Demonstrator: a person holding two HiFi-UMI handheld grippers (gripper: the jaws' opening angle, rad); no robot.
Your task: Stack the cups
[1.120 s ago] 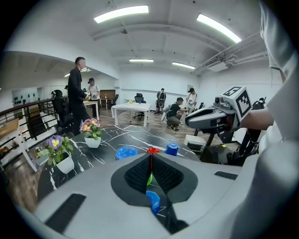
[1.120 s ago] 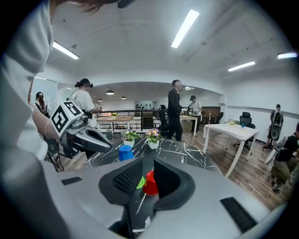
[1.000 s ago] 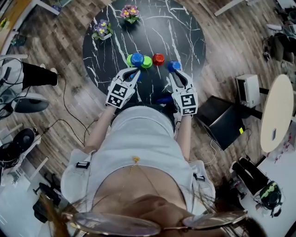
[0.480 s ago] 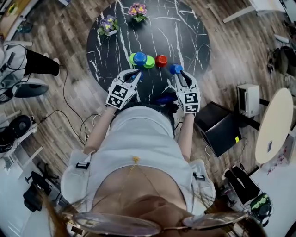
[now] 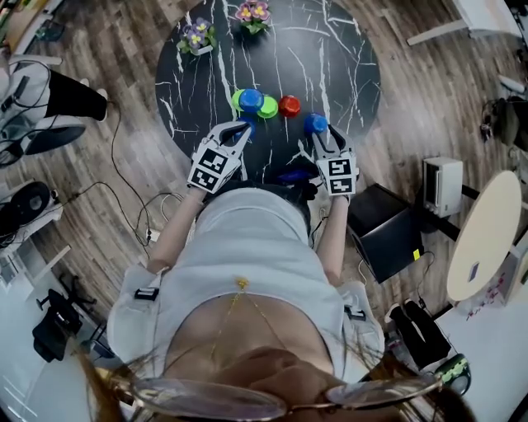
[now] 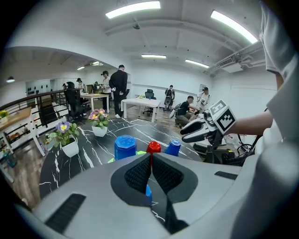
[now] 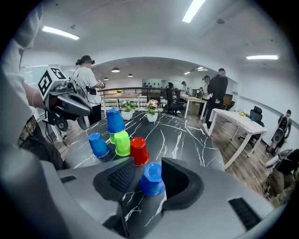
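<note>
On the black marble table point(image 5: 330, 49) all the cups are upside down. A blue cup point(image 5: 251, 99) rests on top of two green cups point(image 5: 268, 107), with a red cup point(image 5: 289, 105) beside them. My right gripper point(image 5: 323, 133) point(image 7: 148, 164) straddles another blue cup point(image 7: 151, 181) standing on the table. Its jaws have just been opening, with a gap showing at the left pad. My left gripper point(image 5: 242, 128) point(image 6: 150, 157) is shut with nothing in it. A third blue cup point(image 7: 98, 144) sits just beyond its tips, mostly hidden in the left gripper view.
Two potted flowers point(image 5: 198, 37) point(image 5: 252, 12) stand at the table's far side. On the floor at right are a black box point(image 5: 388, 218) and a pale round table point(image 5: 487, 231). Cables and gear lie at left. People stand in the background.
My right gripper has come down with the blue cup until it stands on the table, and its jaws have spread apart. The left gripper stays where it was, shut.
</note>
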